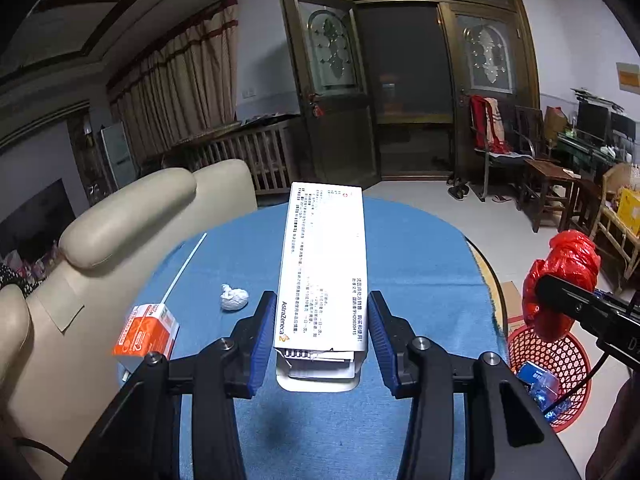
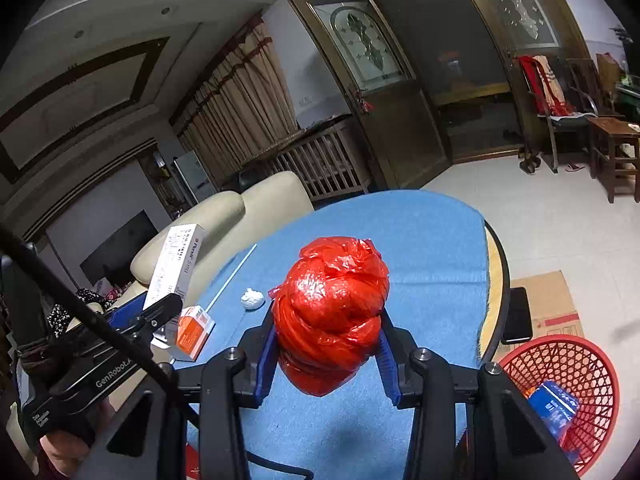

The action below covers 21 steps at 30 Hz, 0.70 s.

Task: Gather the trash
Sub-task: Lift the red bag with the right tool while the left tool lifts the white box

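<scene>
Left tool spread w/ long white cardboard medicine box between jaws, above bench; light, crushable, take its sides. Right tool pinches soft, slippery crumpled red plastic bag.

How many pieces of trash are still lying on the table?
3: an orange box at the left edge, a white paper wad beside it, and a thin white stick behind. The grippers may hide others.
</scene>
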Each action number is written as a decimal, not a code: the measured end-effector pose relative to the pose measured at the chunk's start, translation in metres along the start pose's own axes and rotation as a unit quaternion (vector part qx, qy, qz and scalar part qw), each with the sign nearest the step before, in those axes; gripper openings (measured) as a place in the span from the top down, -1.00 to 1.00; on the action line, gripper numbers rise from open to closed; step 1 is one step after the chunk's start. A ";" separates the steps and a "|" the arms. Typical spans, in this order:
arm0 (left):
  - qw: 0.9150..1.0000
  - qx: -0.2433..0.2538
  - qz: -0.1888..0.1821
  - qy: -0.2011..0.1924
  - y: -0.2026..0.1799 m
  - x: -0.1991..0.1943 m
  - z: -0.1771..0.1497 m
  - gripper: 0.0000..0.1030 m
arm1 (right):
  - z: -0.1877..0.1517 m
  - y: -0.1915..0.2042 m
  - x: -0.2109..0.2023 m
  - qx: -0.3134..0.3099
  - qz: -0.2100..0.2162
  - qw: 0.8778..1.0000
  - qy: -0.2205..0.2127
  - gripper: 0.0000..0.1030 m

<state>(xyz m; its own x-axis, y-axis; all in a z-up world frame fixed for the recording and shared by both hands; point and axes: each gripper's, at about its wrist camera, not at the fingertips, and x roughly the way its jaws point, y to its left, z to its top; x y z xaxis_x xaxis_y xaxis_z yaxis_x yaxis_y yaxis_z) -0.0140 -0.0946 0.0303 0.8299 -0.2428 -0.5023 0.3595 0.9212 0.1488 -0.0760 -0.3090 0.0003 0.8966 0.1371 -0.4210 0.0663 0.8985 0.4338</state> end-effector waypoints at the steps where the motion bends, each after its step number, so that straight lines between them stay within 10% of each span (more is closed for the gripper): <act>1: 1.000 0.002 -0.001 0.000 -0.004 -0.002 0.001 0.09 | 0.000 -0.001 -0.003 0.000 0.001 1.000 -0.003 0.12; 21: 0.998 0.056 -0.008 -0.019 -0.043 -0.020 0.004 0.09 | 0.004 -0.031 -0.032 0.031 -0.007 0.999 -0.032 0.12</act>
<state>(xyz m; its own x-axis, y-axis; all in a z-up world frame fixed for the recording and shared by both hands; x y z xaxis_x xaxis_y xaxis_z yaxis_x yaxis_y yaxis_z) -0.0439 -0.1304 0.0377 0.8383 -0.2706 -0.4734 0.4168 0.8777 0.2364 -0.1052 -0.3434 0.0035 0.9215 0.0962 -0.3764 0.1040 0.8724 0.4776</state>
